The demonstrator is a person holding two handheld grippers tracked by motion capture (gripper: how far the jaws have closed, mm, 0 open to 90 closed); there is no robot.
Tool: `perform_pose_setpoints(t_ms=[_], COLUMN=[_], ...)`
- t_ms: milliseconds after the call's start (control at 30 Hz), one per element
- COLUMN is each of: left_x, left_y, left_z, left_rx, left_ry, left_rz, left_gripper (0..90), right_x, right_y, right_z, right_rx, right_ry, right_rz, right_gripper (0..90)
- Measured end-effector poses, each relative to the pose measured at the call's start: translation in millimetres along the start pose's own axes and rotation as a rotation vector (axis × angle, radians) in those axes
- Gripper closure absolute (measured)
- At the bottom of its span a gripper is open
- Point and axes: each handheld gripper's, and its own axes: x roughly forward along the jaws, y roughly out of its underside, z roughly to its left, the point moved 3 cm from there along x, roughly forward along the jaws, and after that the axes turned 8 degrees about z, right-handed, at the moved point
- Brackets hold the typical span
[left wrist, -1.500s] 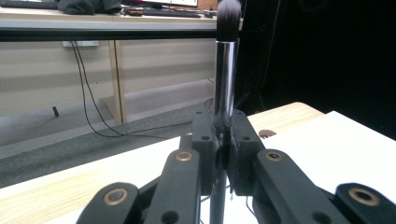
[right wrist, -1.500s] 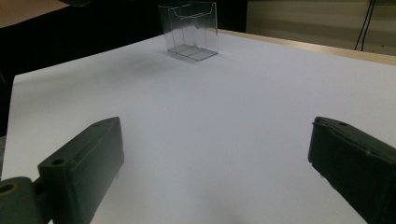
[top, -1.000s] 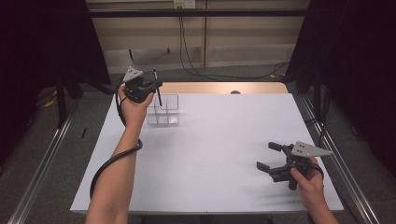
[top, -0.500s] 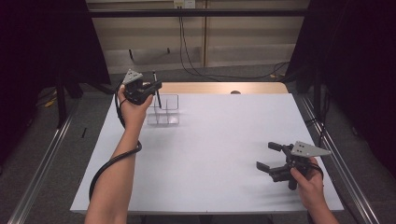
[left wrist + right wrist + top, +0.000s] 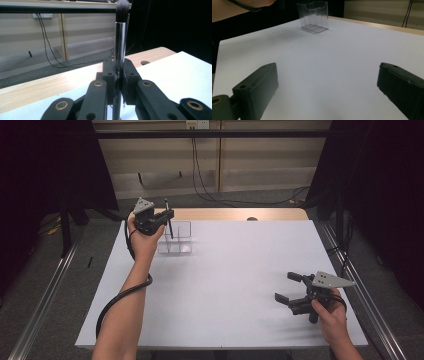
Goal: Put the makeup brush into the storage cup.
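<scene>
the left gripper (image 5: 159, 218) had its jaws pinched tight on the shiny chrome handle of a slim makeup brush with dark bristles (image 5: 120, 37), held upright with the bristle tuft at the top. it hung just above the clear plastic compartment box (image 5: 176, 238), at the box's left side, with the brush's lower end pointing down toward it (whether the tip had entered a compartment could not be told). the right gripper (image 5: 289, 288) sat well apart from the box, low over the white table (image 5: 235, 270), jaws spread wide and holding nothing.
</scene>
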Motion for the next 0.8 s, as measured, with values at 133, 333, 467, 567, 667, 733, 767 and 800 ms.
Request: perform_pose_setpoints(t_ms=[133, 333, 467, 567, 667, 733, 767, 800], left_x=[-1.6, -2.4, -3.0, -2.5, -3.3, -3.8, -4.0, -4.0], left_y=[1.6, 3.7, 5.3, 6.4, 6.5, 6.4, 6.5, 6.7], left_z=[0.7, 2.7, 3.6, 3.6, 4.0, 3.8, 3.8, 3.9], left_rx=[-0.008, -0.014, -0.017, -0.022, -0.022, -0.021, -0.026, -0.033], left_ry=[0.004, 0.003, 0.007, 0.007, 0.008, 0.009, 0.012, 0.018], left_rz=[-0.001, -0.001, 0.000, 0.002, 0.005, 0.004, 0.003, 0.002], left_gripper=[83.2, 83.1, 83.1, 82.3, 82.2, 81.8, 80.8, 78.2], right_x=[0.4, 0.9, 1.3, 2.0, 2.1, 2.1, 2.2, 2.3], right_y=[0.1, -0.3, 0.0, 0.0, -0.3, -0.6, -0.6, -0.7], right_z=[0.1, 0.5, 0.0, 0.2, 0.6, 0.6, 0.6, 0.5], right_rx=[0.001, -0.002, -0.002, -0.003, -0.005, -0.005, -0.005, -0.006], right_ry=[-0.001, -0.003, -0.003, -0.004, -0.006, -0.007, -0.007, -0.008], right_rz=[-0.001, 0.002, 0.002, 0.003, 0.003, 0.002, 0.002, 0.002], right_gripper=[3.1, 3.1, 3.1, 3.1, 3.1, 3.1, 3.1, 3.1])
